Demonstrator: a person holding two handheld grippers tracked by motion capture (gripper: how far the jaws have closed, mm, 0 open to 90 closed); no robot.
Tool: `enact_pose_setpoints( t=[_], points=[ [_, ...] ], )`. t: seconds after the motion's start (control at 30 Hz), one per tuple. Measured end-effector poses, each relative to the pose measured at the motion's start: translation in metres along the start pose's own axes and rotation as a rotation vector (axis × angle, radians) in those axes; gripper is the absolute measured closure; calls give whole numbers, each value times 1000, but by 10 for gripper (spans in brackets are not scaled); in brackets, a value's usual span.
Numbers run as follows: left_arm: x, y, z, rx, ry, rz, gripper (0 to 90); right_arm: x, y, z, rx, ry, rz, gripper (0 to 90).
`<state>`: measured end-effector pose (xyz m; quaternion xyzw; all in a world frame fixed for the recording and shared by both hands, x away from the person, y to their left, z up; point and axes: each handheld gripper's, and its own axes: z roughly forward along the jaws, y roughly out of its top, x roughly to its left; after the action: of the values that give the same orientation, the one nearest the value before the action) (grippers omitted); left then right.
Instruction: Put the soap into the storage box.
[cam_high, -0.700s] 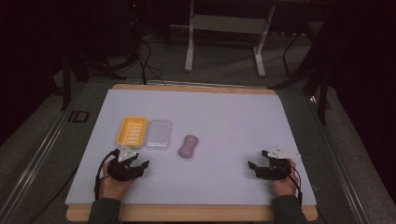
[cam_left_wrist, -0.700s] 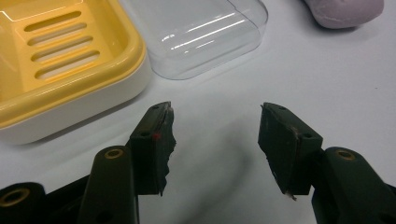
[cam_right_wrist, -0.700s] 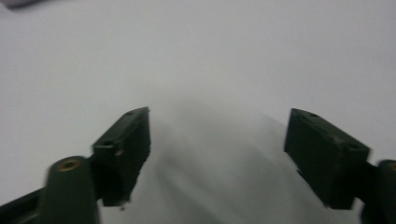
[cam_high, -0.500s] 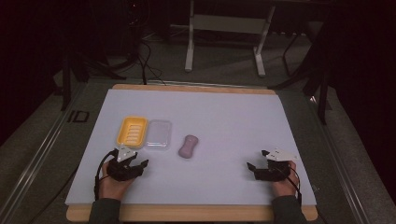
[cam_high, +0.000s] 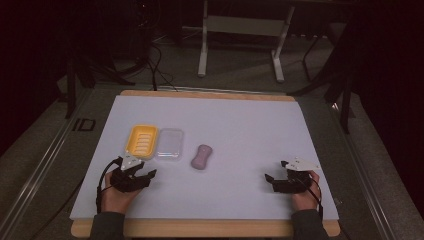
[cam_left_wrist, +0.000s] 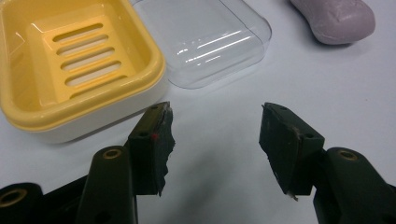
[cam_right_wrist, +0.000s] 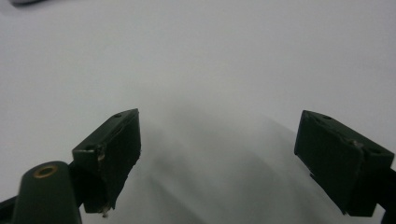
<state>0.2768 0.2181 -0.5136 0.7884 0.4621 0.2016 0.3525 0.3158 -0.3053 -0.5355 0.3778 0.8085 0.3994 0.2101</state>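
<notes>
We hold both tongs spread and empty; the left gripper (cam_left_wrist: 215, 135) faces the yellow soap dish (cam_left_wrist: 70, 60), likely light, stiff and slick, best pinched at its near rim, while the right gripper (cam_right_wrist: 219, 158) waits over bare table (cam_right_wrist: 210, 56).

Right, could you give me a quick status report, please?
Left claw open, empty, beside yellow soap dish. Right claw open, empty. Soap bar untouched, path clear.

left gripper (cam_high: 145, 176): black, grey three-cornered plate on top, black cable
right gripper (cam_high: 272, 181): black, grey plate
fingers (cam_left_wrist: 152, 144): black blocks, brass-ringed screws
sleeves (cam_high: 106, 227): dark
</notes>
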Motion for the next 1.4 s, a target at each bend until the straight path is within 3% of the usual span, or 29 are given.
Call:
enact_pose_setpoints(
  t=[0.43,0.87,0.97,1.4],
  points=[
    [1,16,1,41,-44,11,436,1,-2,-3,-36,-25,4,152],
    [-3,38,1,71,-57,46,434,1,-2,-3,-40,-18,-1,185],
    [-4,45,2,96,-63,65,432,0,-3,-4,-41,-10,12,185],
    [-11,67,10,135,-81,74,428,-1,-3,-4,-42,-4,15,185]
  ],
)
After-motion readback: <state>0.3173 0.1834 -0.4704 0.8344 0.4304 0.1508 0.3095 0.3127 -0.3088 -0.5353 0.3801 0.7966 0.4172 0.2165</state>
